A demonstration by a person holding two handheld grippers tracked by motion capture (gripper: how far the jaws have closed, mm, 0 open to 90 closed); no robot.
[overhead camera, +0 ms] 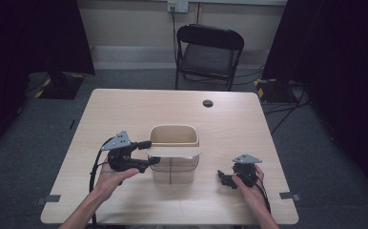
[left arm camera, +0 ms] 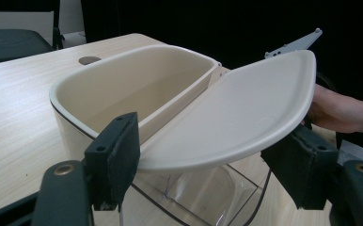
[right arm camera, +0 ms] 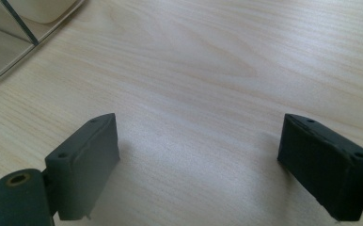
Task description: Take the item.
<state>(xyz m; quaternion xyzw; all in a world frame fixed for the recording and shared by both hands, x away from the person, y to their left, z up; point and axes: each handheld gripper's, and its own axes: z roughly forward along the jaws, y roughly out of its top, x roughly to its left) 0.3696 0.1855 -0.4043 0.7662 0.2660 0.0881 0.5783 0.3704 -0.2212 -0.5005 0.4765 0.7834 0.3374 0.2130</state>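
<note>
High view: bin (overhead camera: pixel 173 138) mid-table (overhead camera: pixel 125 109); lid (overhead camera: pixel 175 151) half-raised, left hand-held gripper (overhead camera: pixel 149 154) at its 9 o'clock.
Left gripper view: jaws spread astride the lid's edge, unclenched.
Right gripper view: right hand-held gripper (right arm camera: pixel 198 165) released, idle.
Step, likely: lid opening; next needs a firm clench.

Bin (overhead camera: pixel 174 136): cream upper shell over a clear lower body edged with a thin dark line; lid (left arm camera: pixel 236 117) is the same plain cream. Table (overhead camera: pixel 125 109): pale wood grain with one dark round grommet (overhead camera: pixel 208 103). Both grippers' fingers (right arm camera: pixel 88 160) are matte black; mounting plates (overhead camera: pixel 117 141) grey.
</note>
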